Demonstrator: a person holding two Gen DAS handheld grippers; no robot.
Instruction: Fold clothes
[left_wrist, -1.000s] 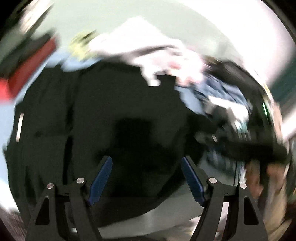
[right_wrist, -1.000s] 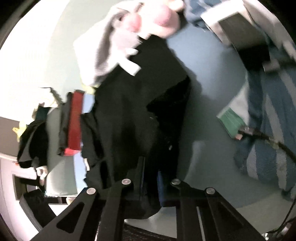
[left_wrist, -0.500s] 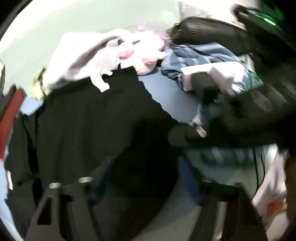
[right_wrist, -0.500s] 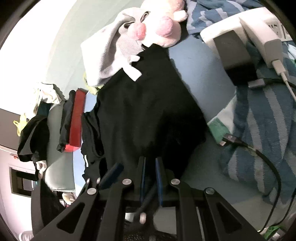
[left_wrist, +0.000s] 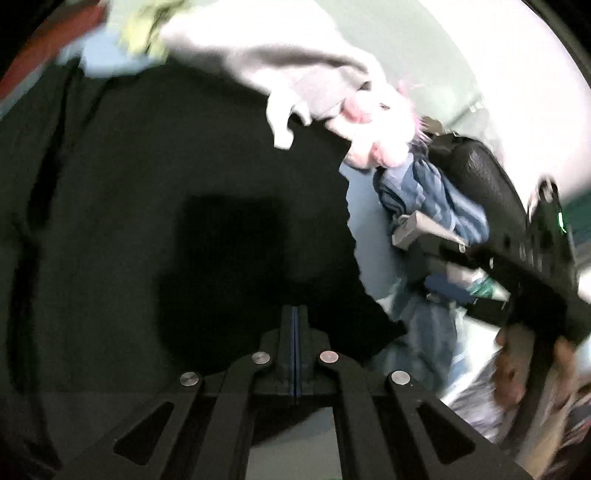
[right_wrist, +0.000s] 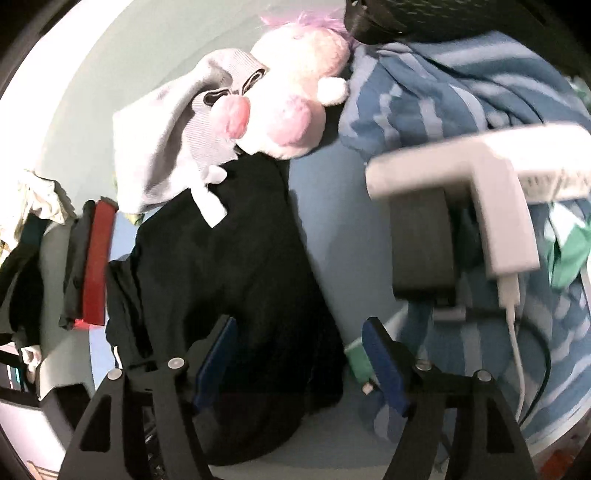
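2 tools (left_wrist: 294, 325) (right_wrist: 299, 354), 1 blk garment (right_wrist: 236, 266)

Both fisheye views bend hard at the edges, with black corners around the circle. The left wrist view is smeared by motion blur, worst on the right, and the far right blows out to white glare. The black garment (left_wrist: 155, 206) is so dark its folds barely show, with an even darker shadow patch near its middle. The right wrist view is sharper, though the white charger (right_wrist: 498, 206) is blurred and the far left washes out.

Both wrist views look steeply down, close, sharing the black garment (left_wrist: 155, 206).
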